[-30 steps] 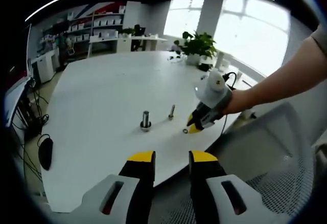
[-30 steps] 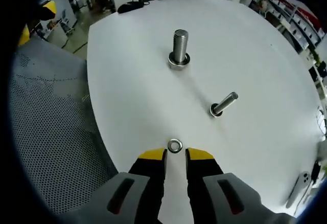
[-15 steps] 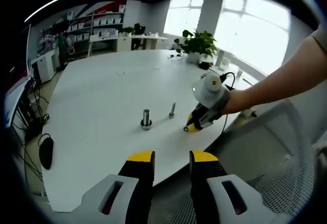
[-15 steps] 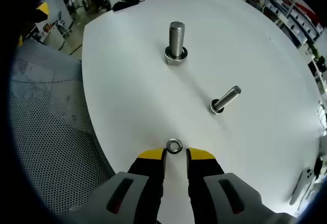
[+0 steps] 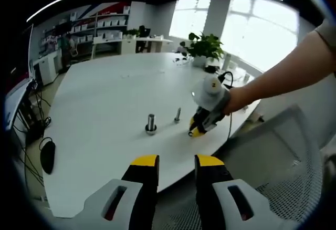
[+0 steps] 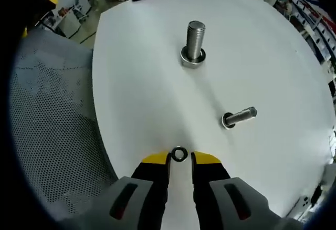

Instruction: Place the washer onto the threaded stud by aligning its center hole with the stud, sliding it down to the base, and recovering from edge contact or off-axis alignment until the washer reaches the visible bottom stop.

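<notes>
Right gripper view: the washer [image 6: 179, 154] lies flat on the white table [image 6: 147, 93], directly ahead of the right gripper [image 6: 179, 159] and level with its yellow fingertips [image 6: 155, 159], which stand slightly spread, one to each side, not yet pinching it. Beyond it stand the thin stud [image 6: 240, 116], ahead and to the right, and the thick stud [image 6: 195, 42], further ahead, each upright on its base. In the left gripper view, the left gripper [image 5: 176, 162] hangs off the table edge, jaws parted and empty, well apart from the washer; the right gripper is judged nearer
</notes>
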A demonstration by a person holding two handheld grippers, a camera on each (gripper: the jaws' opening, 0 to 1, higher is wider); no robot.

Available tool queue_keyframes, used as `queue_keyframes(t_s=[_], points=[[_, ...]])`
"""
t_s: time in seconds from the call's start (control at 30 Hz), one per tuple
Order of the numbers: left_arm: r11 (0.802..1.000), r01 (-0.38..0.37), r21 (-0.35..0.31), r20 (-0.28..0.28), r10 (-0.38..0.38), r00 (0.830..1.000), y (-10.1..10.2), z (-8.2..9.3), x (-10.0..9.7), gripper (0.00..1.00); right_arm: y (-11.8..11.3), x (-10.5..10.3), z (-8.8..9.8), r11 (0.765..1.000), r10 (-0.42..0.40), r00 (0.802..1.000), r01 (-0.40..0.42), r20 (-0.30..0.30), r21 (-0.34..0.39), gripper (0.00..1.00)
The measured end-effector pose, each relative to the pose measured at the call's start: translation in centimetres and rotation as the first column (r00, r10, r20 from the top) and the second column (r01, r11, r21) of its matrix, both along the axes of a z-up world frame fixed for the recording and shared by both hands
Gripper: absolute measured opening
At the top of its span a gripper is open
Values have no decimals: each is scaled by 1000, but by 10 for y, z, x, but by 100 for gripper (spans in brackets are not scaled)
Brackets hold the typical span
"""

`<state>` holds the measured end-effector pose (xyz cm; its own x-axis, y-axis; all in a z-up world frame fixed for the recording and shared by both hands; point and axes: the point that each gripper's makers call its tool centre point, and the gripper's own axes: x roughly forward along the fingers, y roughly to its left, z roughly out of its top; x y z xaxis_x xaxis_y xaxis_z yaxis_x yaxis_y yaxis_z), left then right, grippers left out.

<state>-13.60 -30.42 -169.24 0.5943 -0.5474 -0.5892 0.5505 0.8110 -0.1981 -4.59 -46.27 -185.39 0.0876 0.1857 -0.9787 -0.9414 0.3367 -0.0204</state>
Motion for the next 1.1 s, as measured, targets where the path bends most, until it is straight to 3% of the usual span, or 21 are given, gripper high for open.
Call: queue_keyframes(t_s=[0.07,0.13,0.2,0.27,0.43,0.8,0.9,1.1], points=[[1000,-1,2,-2,1,1000,0,0,0,25,2,-1,-1,997,70,998,-70,-3,-26,16],[1000,-1,4,-2,1,1000,1,0,0,25,1,1,-2,999,8,999,-10,-37,-49,15],[1000,-3,2,1,3,1000,1,0,1,25,1,3,-3,995,16,999,-21,-48,-98,14],[1000,-5,1,1,5,1000,1,0,1,25,1,2,-3,989,44,998,-50,-47,-142,14],[1000,-2,1,4,2,1000,1,1,1,24,1,2,-5,982,-39,999,32,-34,-189,14],[1000,-4,-16,24,5,1000,1,5,3,23,-1,1,-4,986,-126,991,131,49,-107,15],[1000,-2,-15,19,3,1000,0,4,2,23,-2,3,-4,982,-164,986,167,38,-86,15],[1000,5,-14,11,-5,1000,-1,3,1,23,-1,1,-5,982,-148,988,151,39,-110,15]])
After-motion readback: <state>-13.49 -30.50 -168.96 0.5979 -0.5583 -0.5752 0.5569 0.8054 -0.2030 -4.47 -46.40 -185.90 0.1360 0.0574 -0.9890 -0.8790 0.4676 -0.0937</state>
